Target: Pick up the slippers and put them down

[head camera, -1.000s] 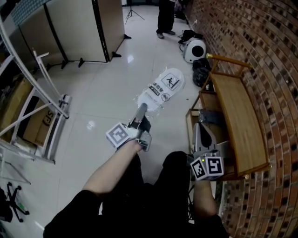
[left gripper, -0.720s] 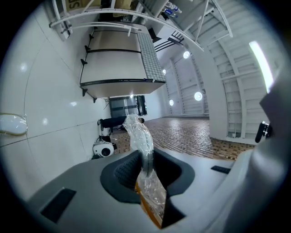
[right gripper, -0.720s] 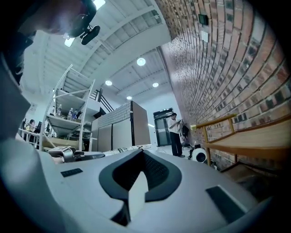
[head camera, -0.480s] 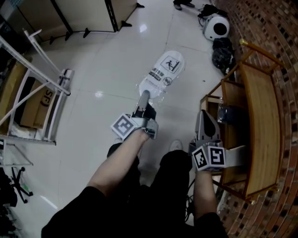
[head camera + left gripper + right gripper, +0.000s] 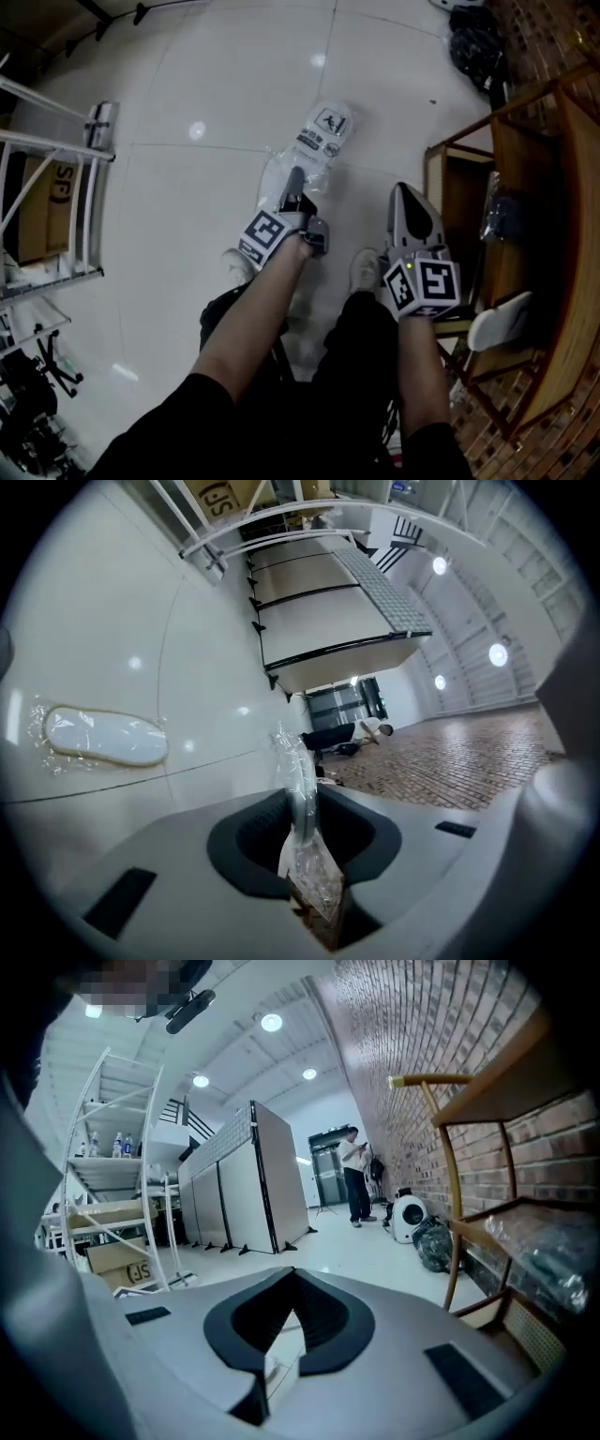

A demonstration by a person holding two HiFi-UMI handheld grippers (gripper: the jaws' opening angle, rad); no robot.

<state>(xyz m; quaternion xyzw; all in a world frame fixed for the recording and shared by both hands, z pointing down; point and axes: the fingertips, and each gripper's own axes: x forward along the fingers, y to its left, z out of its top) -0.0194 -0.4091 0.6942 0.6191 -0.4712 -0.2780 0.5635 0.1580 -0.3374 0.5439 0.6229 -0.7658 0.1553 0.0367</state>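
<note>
Plastic-wrapped white slipper (image 5: 323, 136), likely light, floppy, slippery, is pinched at its edge by left gripper (image 5: 296, 176); right gripper (image 5: 405, 189) closed, empty.

Right tongs (image 5: 292, 1274) closed, empty; wooden shelf (image 5: 473, 1234) beside brick wall (image 5: 422, 1044).

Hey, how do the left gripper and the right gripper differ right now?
The left gripper has its jaws shut on a plastic-wrapped slipper; the right gripper has its jaws shut on nothing. The left hangs over open floor; the right is beside the wooden rack. Both point forward.
</note>
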